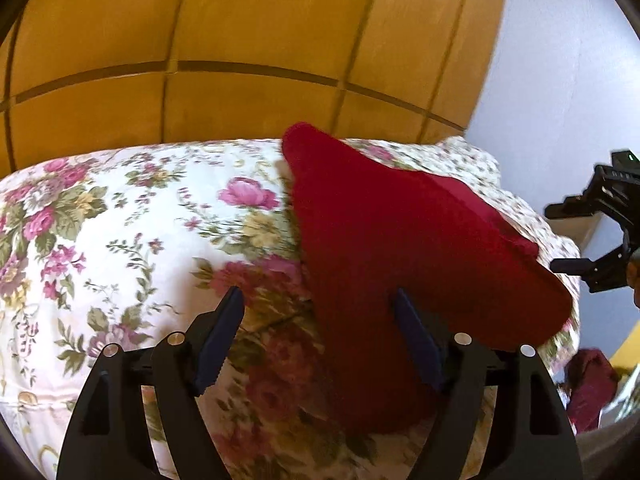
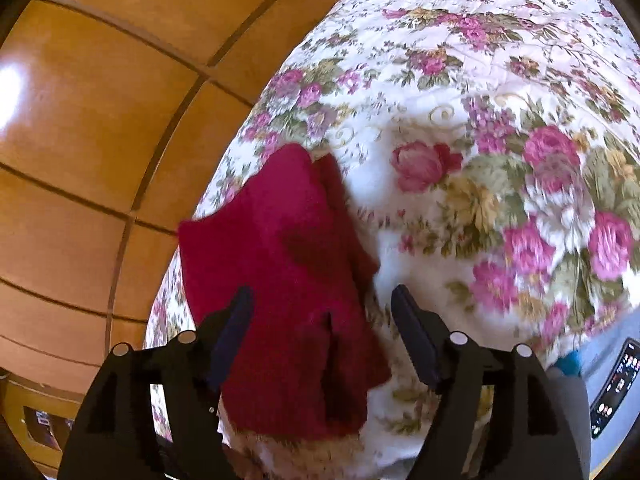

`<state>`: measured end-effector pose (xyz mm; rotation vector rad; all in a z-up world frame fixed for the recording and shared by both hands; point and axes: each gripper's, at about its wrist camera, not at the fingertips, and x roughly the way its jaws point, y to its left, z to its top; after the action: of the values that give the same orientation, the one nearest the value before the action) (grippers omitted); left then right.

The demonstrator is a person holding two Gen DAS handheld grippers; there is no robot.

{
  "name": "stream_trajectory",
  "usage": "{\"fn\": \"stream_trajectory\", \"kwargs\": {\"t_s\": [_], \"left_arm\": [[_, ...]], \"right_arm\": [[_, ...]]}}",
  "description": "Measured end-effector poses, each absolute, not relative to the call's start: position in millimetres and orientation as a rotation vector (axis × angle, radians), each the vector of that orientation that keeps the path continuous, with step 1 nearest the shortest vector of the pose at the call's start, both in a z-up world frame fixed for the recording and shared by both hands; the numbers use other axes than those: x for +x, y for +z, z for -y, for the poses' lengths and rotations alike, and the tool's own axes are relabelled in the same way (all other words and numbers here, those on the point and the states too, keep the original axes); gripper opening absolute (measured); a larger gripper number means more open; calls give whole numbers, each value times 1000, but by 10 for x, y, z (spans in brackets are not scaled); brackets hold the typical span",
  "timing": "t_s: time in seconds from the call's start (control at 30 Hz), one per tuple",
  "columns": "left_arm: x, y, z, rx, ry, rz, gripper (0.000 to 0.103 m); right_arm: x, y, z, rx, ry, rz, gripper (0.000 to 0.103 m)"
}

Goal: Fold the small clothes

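A red knitted garment [image 1: 400, 240] lies folded on the floral bedspread [image 1: 120, 220], near the bed's edge. My left gripper [image 1: 318, 300] hovers over the garment's near left edge. It is open, with one finger over the cloth and the other over the bedspread, and nothing is pinched. In the right wrist view the same red garment [image 2: 280, 280] lies flat below my right gripper [image 2: 322, 300], which is open and holds nothing. The right gripper [image 1: 556, 240] also shows at the right edge of the left wrist view, with its fingers apart beyond the garment's far side.
A wooden panelled wardrobe [image 1: 240, 40] stands just behind the bed, and a pale wall [image 1: 560, 80] is to its right. Another dark red cloth [image 1: 588, 388] lies low at the right. A phone [image 2: 612, 384] rests beside the bedspread [image 2: 480, 120].
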<state>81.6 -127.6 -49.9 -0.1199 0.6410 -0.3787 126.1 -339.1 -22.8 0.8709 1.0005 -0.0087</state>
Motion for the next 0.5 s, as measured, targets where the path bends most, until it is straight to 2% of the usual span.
{"fn": "stream_trajectory", "kwargs": {"t_s": [0.07, 0.2, 0.27, 0.5], "left_arm": [[768, -517, 1373, -75, -395, -643, 76], [735, -588, 1507, 12, -390, -651, 76], [757, -612, 1499, 8, -380, -663, 82], [835, -683, 1420, -48, -405, -732, 83]], "right_arm": [[1210, -287, 3254, 871, 5, -1041, 79], [1267, -456, 3076, 793, -21, -1107, 79], [1325, -565, 3122, 754, -109, -1127, 79], [1404, -833, 3279, 773, -155, -1166, 83]]}}
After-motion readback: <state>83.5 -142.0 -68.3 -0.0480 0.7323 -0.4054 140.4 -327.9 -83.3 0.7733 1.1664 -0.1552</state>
